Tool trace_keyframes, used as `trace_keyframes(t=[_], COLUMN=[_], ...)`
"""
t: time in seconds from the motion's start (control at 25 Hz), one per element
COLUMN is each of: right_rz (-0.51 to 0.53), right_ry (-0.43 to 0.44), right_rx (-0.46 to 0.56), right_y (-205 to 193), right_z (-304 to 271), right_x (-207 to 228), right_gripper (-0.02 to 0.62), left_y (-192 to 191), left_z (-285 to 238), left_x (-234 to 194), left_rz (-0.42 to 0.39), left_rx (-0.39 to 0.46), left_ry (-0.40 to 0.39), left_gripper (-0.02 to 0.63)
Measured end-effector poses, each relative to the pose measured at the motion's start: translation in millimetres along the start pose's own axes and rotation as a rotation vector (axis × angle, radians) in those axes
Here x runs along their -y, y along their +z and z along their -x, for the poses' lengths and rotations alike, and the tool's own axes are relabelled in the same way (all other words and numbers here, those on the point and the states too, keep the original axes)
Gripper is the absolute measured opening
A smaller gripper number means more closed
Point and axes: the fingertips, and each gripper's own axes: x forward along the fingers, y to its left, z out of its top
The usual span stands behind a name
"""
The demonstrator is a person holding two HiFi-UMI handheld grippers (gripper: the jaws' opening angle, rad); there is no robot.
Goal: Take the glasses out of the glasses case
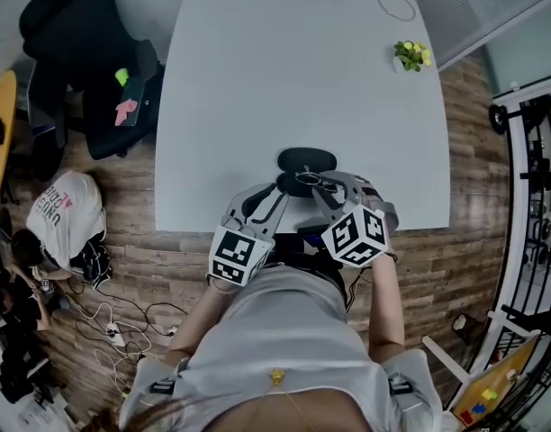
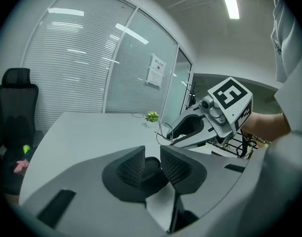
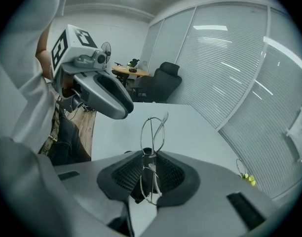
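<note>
A black glasses case [image 1: 306,160] lies open near the front edge of the white table [image 1: 284,79]. My left gripper [image 1: 277,191] reaches it from the left, and in the left gripper view the jaws [image 2: 152,149] are shut on the case's dark rim [image 2: 152,168]. My right gripper [image 1: 322,187] hangs just above the case, shut on thin wire-framed glasses [image 3: 152,132]. The glasses are folded and stand upright between the pads, clear of the case. From the left gripper view the right gripper [image 2: 190,127] is close by, with the glasses' wire [image 2: 163,131] at its tip.
A small potted plant [image 1: 410,55] and a thin wire ring [image 1: 397,5] sit at the table's far right corner. A black office chair [image 1: 86,61] stands left of the table. A bag [image 1: 67,214] and cables [image 1: 113,327] lie on the wood floor.
</note>
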Motion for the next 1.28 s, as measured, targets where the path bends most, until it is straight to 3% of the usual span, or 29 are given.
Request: trace_keyframes(t=[0.36,1.28], right_rz=[-0.008,0.021], right_ry=[-0.024,0.009], right_rx=[0.035,0.026], right_y=[9,7], right_z=[18,16], right_x=[1,-12], right_gripper=[0.089,0.089], left_y=[7,3], left_z=[1,7], left_x=[3,8], left_rz=[-0.018,-0.033], left_rx=[0.015,0.0], left_ry=[0.008,0.011], left_gripper=[0.11,0.11])
